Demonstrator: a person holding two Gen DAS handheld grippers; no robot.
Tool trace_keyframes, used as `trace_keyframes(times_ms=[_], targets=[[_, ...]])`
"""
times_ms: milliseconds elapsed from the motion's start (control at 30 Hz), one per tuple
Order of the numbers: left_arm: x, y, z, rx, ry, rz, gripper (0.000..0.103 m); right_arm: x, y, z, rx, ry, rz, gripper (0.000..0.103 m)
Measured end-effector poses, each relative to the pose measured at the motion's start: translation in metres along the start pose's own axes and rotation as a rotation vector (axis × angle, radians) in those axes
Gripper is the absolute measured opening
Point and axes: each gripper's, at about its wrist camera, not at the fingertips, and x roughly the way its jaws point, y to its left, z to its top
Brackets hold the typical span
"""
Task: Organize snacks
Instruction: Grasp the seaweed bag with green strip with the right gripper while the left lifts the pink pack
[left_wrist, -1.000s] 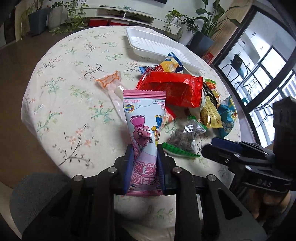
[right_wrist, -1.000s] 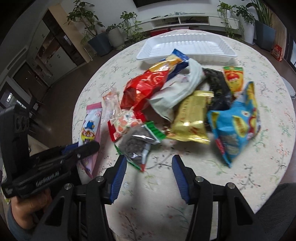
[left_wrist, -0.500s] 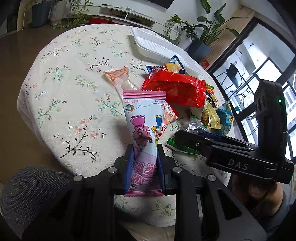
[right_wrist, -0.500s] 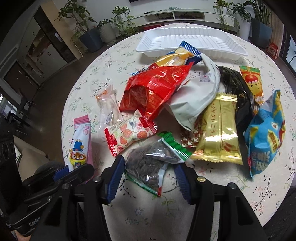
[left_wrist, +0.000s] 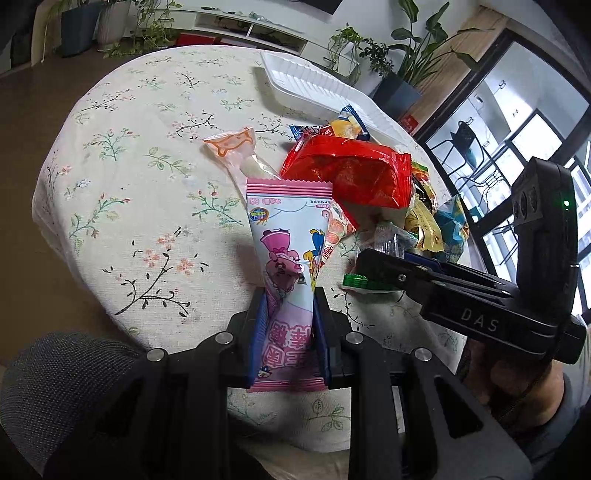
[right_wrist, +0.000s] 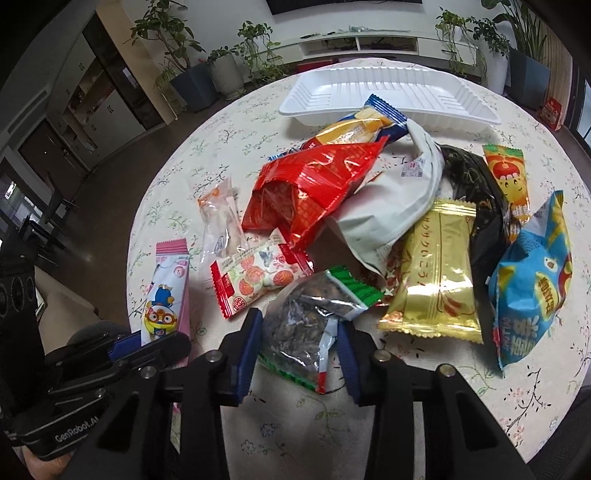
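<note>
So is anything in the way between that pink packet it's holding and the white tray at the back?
Yes. The pink packet is clamped in the left tool, and the red bag and the rest of the snack pile lie on the table toward the white tray. Lifted over them, nothing visible blocks it.

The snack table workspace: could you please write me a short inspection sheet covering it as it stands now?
Surface: round table with floral cloth.
Job's things: white tray empty at the far edge; snack packets piled in front of it, red bag on top.
Clutter: nothing seen.
Grippers: left tool shut on pink cartoon packet; right tool open, fingers astride sunflower seed packet.
Cables: nothing seen.
Surroundings: potted plants, low white shelf, windows.
</note>
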Motion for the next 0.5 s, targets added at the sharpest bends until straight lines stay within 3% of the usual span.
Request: trace_keyframes(times_ms=[500], targets=[[-0.01,-0.013,0.015,0.014,-0.029,-0.05,0.021,-0.057,-0.024,-0.008,0.062,-0.071,0.155,0.041]])
